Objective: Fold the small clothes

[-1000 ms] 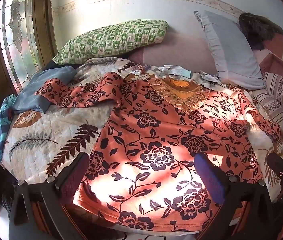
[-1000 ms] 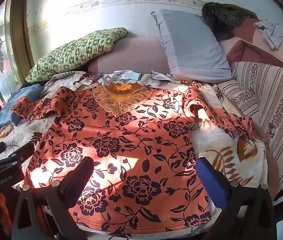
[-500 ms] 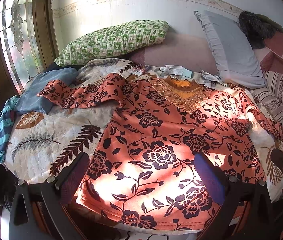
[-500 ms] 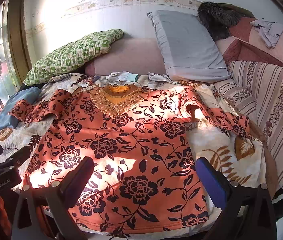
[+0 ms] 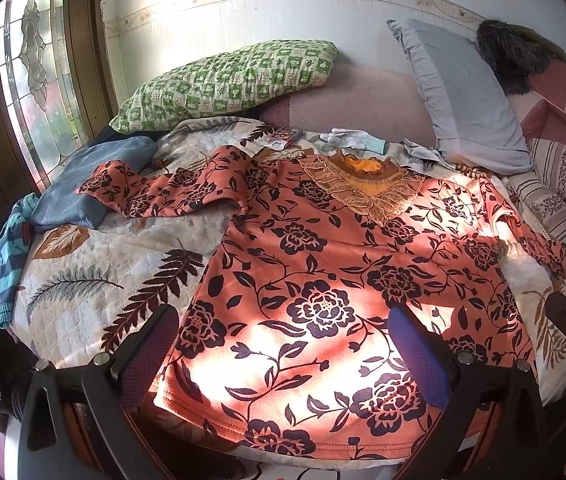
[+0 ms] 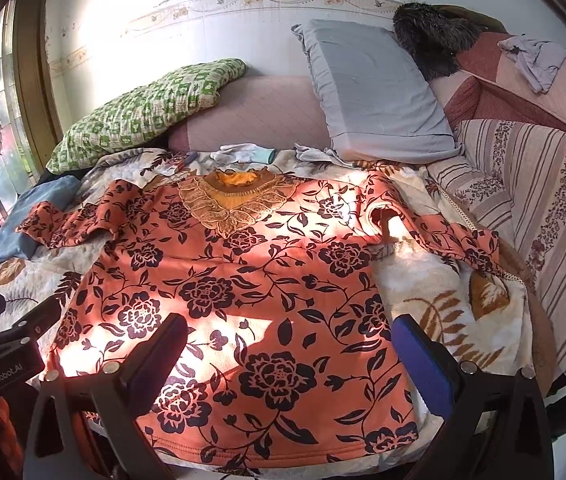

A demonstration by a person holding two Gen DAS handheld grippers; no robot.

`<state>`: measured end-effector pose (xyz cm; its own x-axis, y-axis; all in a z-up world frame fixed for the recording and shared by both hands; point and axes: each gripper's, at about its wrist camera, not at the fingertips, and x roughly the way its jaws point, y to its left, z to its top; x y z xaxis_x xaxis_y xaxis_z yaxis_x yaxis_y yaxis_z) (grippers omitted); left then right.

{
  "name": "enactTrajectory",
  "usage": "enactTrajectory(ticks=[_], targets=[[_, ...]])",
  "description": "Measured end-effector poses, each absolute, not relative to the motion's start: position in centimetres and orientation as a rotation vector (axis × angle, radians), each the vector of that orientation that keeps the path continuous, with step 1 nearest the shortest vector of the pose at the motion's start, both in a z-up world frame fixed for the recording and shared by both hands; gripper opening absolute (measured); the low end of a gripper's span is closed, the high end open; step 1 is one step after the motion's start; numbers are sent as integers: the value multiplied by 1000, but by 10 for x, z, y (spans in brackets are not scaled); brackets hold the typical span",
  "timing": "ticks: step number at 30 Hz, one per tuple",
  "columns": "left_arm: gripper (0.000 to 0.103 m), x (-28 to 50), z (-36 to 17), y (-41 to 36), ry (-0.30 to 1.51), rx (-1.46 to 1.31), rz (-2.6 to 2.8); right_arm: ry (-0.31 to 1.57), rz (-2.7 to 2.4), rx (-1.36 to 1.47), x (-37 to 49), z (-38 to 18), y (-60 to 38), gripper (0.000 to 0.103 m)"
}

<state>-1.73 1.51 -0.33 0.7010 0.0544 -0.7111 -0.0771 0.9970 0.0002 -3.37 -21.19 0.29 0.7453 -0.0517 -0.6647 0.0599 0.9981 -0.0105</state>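
Two grippers hover above the near hem of one orange floral top (image 5: 323, 280), which lies spread face up on a leaf-print quilt (image 5: 83, 280). The left gripper (image 5: 283, 344) has its jaws spread wide and holds nothing; its fingers (image 5: 419, 352) frame the lower left part of the top. The right gripper (image 6: 287, 352) is likewise spread wide and empty, over the lower right part. The top's collar (image 6: 235, 192) points toward the wall. One sleeve extends onto a folded blue garment (image 5: 83, 184); the other sleeve (image 6: 455, 240) lies toward a striped blanket (image 6: 543, 216). A green checked pillow (image 5: 227, 76) and a grey pillow (image 6: 371, 88) rest beyond the collar.
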Motion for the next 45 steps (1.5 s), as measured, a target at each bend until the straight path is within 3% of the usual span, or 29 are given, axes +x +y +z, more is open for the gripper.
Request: enactTrajectory(ticks=[45], targets=[[103,-20,-7,13,794,-9,82,723,-63,23,-35,3,-212,103]])
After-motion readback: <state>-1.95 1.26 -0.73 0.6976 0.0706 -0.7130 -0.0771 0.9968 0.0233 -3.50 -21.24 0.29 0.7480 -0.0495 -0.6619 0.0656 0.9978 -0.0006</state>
